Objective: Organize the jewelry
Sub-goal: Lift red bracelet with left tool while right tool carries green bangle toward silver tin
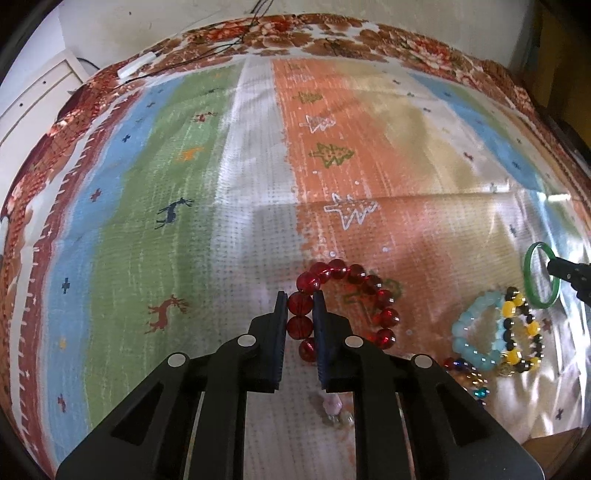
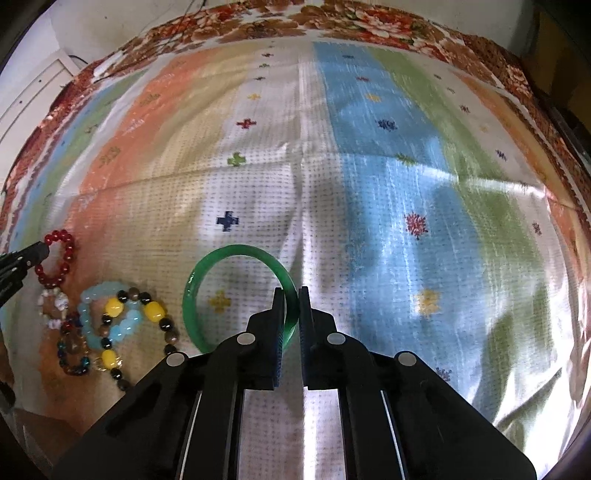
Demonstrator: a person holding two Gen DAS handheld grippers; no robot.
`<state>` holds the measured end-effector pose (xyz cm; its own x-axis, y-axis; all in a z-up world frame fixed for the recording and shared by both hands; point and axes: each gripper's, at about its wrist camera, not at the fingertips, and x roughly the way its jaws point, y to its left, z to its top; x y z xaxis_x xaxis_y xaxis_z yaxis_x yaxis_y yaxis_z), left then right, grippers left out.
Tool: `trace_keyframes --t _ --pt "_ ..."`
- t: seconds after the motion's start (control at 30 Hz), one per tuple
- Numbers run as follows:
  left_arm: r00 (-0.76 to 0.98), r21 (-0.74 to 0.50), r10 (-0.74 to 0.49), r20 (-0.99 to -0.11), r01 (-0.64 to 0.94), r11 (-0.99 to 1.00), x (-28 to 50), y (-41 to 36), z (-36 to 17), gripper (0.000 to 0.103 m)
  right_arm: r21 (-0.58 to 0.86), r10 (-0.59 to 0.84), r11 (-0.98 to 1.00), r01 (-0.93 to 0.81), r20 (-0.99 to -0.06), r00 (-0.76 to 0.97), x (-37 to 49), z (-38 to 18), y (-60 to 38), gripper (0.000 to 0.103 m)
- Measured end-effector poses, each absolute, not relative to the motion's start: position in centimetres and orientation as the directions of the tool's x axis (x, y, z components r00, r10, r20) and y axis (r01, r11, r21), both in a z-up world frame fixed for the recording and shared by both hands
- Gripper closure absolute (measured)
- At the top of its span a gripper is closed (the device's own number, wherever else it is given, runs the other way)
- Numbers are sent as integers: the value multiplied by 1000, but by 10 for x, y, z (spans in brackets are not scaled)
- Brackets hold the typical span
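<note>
My left gripper (image 1: 300, 306) is shut on the red bead bracelet (image 1: 384, 295), with beads pinched between its pads, just over the striped cloth. It also shows in the right wrist view (image 2: 55, 258). My right gripper (image 2: 291, 301) is shut on the green bangle (image 2: 207, 269), gripping its right side. The bangle also shows in the left wrist view (image 1: 532, 273). A pale blue bead bracelet (image 1: 469, 332) and a black-and-yellow bead bracelet (image 1: 517, 325) lie overlapped between the two grippers.
A dark multicoloured bead bracelet (image 2: 72, 350) and a whitish bead bracelet (image 2: 53, 306) lie by the pile. The striped cloth (image 1: 184, 184) covers the table, with a floral cloth edge (image 1: 332, 33) at the back. A white cabinet (image 1: 33, 99) stands at far left.
</note>
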<state>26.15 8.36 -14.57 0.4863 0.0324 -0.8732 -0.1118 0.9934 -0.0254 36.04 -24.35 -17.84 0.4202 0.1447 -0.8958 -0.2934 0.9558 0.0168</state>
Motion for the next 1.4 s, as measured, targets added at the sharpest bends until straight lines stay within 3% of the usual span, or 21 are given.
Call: trace_keyframes --t 0.77,1.4 --pt "663 -167 -87 -743 -57 984 196 60 -70 90 53 258 920 -389 -828 498 279 -114 -218 95" --pt "736 -187 -197 -647 97 978 132 22 -32 90 91 338 907 -411 -740 582 219 -81 -225 95"
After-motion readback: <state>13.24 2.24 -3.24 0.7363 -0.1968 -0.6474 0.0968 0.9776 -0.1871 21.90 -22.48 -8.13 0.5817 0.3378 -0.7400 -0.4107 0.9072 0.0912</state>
